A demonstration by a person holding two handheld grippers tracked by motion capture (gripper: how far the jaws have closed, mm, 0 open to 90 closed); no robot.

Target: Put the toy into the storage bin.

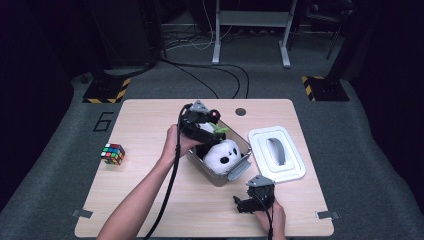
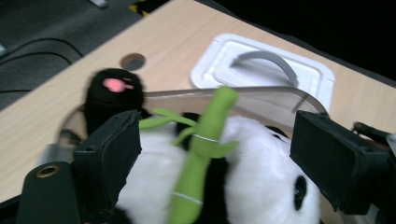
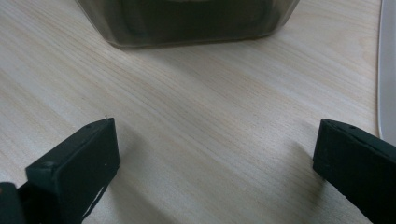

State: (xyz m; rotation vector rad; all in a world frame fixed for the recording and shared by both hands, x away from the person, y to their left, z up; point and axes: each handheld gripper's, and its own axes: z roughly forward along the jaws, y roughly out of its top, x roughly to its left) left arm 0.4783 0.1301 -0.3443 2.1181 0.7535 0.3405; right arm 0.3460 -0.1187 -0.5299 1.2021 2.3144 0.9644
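Panda (image 2: 261, 158) in its box (image 1: 218, 176) – between wide left tongs (image 2: 210, 144), untouched; right tongs (image 3: 215, 158) wide, empty.

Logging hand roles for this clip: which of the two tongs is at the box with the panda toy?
The left tongs, over the toy panda in the box; the right tongs rest apart on bare table.

Both grippers are black-bodied: the left gripper (image 1: 212, 125) carries a grey three-cornered plate and a small red spot on top, and the right gripper (image 1: 245, 204) carries a like grey plate. Each has two blocky matt-black jaws; a brass-coloured screw eyelet sits at the left gripper's jaw base. A black cable trails from each, and the forearms are bare, without sleeves.
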